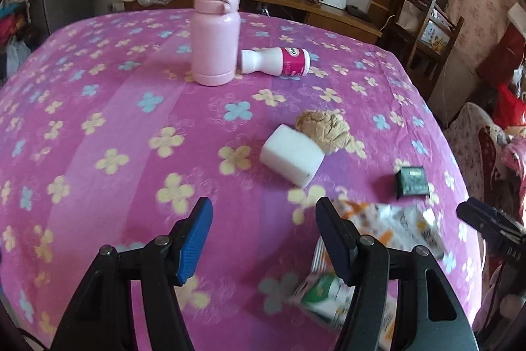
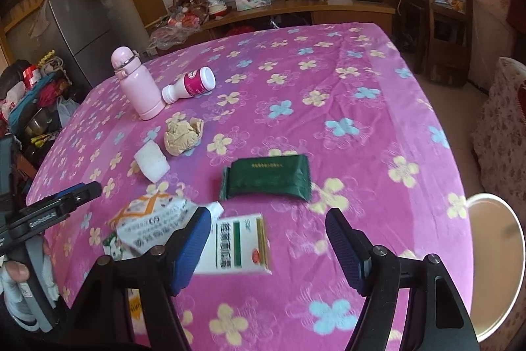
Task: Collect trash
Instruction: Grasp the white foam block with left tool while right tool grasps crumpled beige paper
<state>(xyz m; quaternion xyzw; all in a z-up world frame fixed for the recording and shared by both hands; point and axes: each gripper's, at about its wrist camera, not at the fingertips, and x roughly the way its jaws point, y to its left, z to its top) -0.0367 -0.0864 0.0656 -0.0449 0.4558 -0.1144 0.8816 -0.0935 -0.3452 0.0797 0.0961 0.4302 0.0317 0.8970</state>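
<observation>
A: Start with the big thing. What carries it all?

B: A bench [image 2: 328, 81] under a pink flowered cloth. Off its right edge there is a white round bin [image 2: 493, 268], only partly in view, so I judge that is where the trash goes.

A: And the trash?

B: Largest first: a dark green foil packet [image 2: 268, 178] lies flat, its long axis running left to right across the right wrist view. Nearer, a white and green carton [image 2: 236, 244] lies beside an orange and white crumpled wrapper [image 2: 148, 224]. Farther left sit a white foam block [image 2: 152, 162], a crumpled tan paper ball [image 2: 182, 134], and a small white bottle with a pink label [image 2: 190, 84] on its side, just beside an upright pink flask [image 2: 136, 84], which looks like a keeper.

A: Which gripper is nearer?

B: The right gripper [image 2: 266, 219]. Its fingers stand wide apart and hold nothing. The carton lies just below them and toward its left finger; the green packet is straight ahead.

A: And the left?

B: The left gripper [image 1: 263, 216] is likewise spread wide and empty. The wrapper [image 1: 388, 226] and carton [image 1: 322, 295] sit off to its right, behind its right finger.
</observation>
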